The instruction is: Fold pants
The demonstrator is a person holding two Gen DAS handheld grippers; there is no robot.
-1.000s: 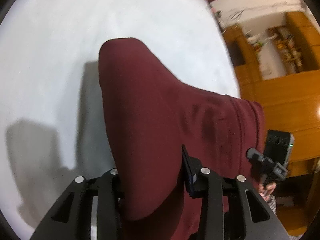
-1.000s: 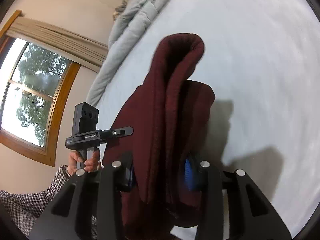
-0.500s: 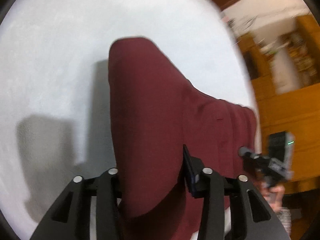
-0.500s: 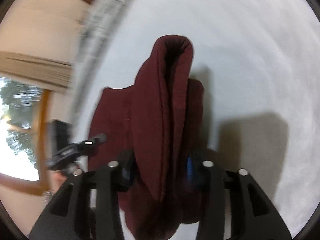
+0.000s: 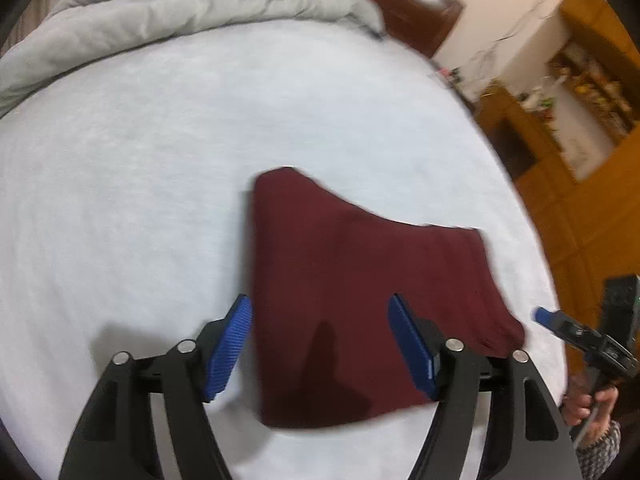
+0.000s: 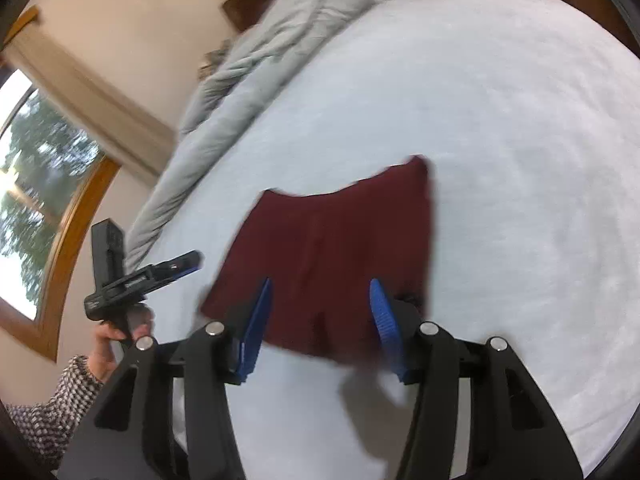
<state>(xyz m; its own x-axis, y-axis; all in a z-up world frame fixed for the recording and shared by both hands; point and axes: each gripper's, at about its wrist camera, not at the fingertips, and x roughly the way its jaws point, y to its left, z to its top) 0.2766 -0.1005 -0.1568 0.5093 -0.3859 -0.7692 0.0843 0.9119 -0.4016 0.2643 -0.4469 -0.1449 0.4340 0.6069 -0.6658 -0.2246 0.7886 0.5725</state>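
- Both grippers have let go of the maroon pants (image 5: pixel 360 292) since the earlier frames, when the cloth was pinched between each pair of pads; the folded garment now lies flat on the pale bed sheet (image 5: pixel 140 160), low in the middle of both views
- left gripper (image 5: pixel 320 344): jaws have just been opening and stand wide; the blue pads (image 5: pixel 230 346) hang clear above the near edge of the pants, nothing pressed between them
- right gripper (image 6: pixel 320 324): jaws parted at a middling width, steady after opening; its pads (image 6: pixel 254 328) frame the near edge of the cloth without gripping it
- grey duvet (image 5: pixel 180 8) bunched along the top of the left view; window (image 6: pixel 28 184) at the left edge of the right view
- person's hand (image 6: pixel 116 340) in a checked sleeve (image 6: pixel 52 412) grips the left tool, lower left of the right view
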